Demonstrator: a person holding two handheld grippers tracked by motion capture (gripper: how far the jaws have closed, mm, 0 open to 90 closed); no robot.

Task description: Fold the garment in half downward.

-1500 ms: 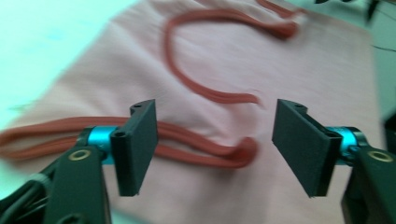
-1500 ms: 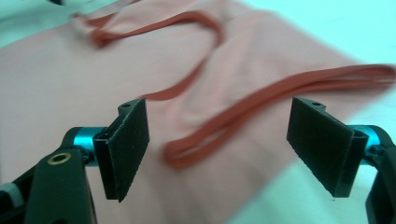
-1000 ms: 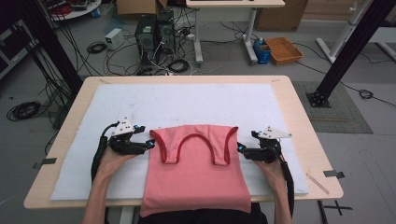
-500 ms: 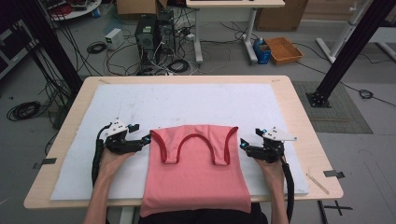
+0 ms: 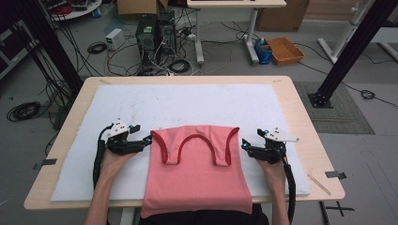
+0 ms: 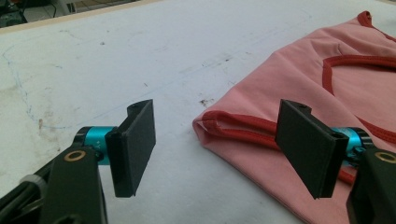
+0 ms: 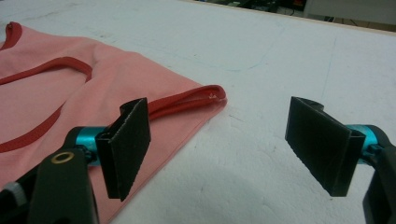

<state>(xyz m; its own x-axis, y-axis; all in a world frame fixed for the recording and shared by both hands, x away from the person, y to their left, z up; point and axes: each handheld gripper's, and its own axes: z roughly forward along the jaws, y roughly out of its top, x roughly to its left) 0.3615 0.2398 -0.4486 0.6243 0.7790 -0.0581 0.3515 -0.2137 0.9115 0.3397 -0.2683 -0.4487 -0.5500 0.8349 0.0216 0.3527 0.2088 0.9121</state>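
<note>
Left claw [image 6: 219,151] agape, pink top's [image 6: 299,93] corner between (untouched)

table [image 5: 302,140] | white mat [image 5: 187,105] on top | pink tank top [image 5: 195,176] on mat

White mat [image 5: 187,105] covered wooden table [image 5: 309,136]. Beyond the table: computer towers [image 5: 154,35] amid tangled floor cables [image 5: 117,49], orange tray [image 5: 284,50], second desk [image 5: 234,3] behind.

High view above the table [image 5: 300,122]; two low, close claw-mounted views sharing the pink top [image 5: 197,173].
</note>
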